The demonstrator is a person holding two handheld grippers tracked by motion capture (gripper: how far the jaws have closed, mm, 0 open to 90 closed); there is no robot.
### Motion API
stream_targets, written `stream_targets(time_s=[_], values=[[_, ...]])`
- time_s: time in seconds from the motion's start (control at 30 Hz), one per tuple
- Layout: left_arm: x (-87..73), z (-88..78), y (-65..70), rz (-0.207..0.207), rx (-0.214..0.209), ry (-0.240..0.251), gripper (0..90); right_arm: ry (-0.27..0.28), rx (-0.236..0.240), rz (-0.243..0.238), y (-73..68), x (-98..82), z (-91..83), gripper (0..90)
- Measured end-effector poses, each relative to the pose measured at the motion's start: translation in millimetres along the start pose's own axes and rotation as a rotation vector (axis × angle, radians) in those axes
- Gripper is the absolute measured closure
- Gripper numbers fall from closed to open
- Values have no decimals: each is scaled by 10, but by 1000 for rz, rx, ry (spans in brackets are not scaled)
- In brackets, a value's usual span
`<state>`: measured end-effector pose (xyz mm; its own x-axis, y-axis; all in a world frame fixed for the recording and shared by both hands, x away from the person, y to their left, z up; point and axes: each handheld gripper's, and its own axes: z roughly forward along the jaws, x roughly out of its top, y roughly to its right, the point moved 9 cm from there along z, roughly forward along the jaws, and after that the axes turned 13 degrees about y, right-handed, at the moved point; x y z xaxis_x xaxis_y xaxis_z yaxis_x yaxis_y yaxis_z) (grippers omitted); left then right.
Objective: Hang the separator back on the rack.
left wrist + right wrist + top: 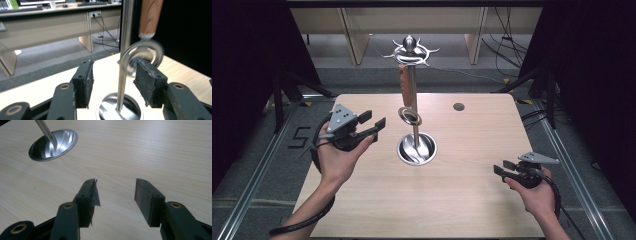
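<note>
A steel stand (414, 100) is seen at surface (462, 200) centre, with a wood-handled utensil (405, 85) hung from its top hooks. Left gripper (373, 121) is held at 9 o'clock of the stand, jaws wide, empty. Right gripper (504, 167) is held at 4 o'clock, jaws wide, empty.

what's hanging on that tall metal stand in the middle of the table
One utensil with a brown wooden handle hangs from a hook on the tall shiny metal stand, ending in a silver wire coil beside the pole. The crown of hooks covers its hanging end.
</note>
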<state>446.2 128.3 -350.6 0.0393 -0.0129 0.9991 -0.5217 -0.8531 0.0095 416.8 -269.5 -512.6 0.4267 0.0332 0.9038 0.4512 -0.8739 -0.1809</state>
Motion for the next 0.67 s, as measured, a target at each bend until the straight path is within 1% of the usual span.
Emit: stream_targets(time_s=[0.03,0.07,0.1,0.13,0.2,0.23,0.27,0.3,0.33,0.37,0.4,0.43,0.47,0.5,0.53,0.57,0.6,0.63,0.67], values=[[-69,-32,-37,3,5,-13,455,0,0,0,0,0,0,520],[-133,-58,-64,2,8,-21,447,10,-5,-17,16,9,2,520],[-211,-88,-92,-2,11,-34,440,-1,0,0,-1,0,-1,520],[-324,-123,-126,-12,11,-51,432,2,-1,-5,5,2,0,520],[-490,-164,-162,-30,7,-76,420,-7,-8,-2,5,-3,-11,519],[-648,-199,-198,-33,0,-103,419,-3,-15,-8,13,-1,-8,520],[-785,-221,-220,-38,-10,-124,419,0,-11,10,-6,-4,-1,520],[-929,-249,-243,-44,-9,-148,419,-12,-16,-7,9,-11,-11,520],[-1065,-262,-269,-42,-20,-159,419,-13,-16,-6,7,-12,-11,520],[-1210,-299,-296,-40,-12,-195,419,-10,-12,-21,20,-8,-8,520],[-1340,-317,-309,-47,-28,-219,419,-11,-11,-20,19,-8,-8,519],[-1460,-357,-296,-89,-14,-262,416,-12,-11,-20,18,-10,-8,519],[-1540,-385,-273,-128,-20,-290,415,-23,-17,20,-19,-18,-19,519],[-1574,-391,-261,-144,-30,-297,415,-18,-13,-4,-4,-11,-15,519],[-1581,-385,-261,-147,-31,-298,415,-26,-14,21,-27,-18,-21,519],[-1562,-370,-259,-144,-32,-292,411,-16,-6,-13,2,-8,-9,519],[-1536,-348,-247,-150,-39,-277,406,-17,-4,-13,-1,-10,-9,519],[-1513,-342,-245,-146,-36,-272,399,-14,-5,-28,15,-14,-1,519],[-1499,-326,-235,-145,-44,-258,399,-11,4,-14,6,-18,9,519]])
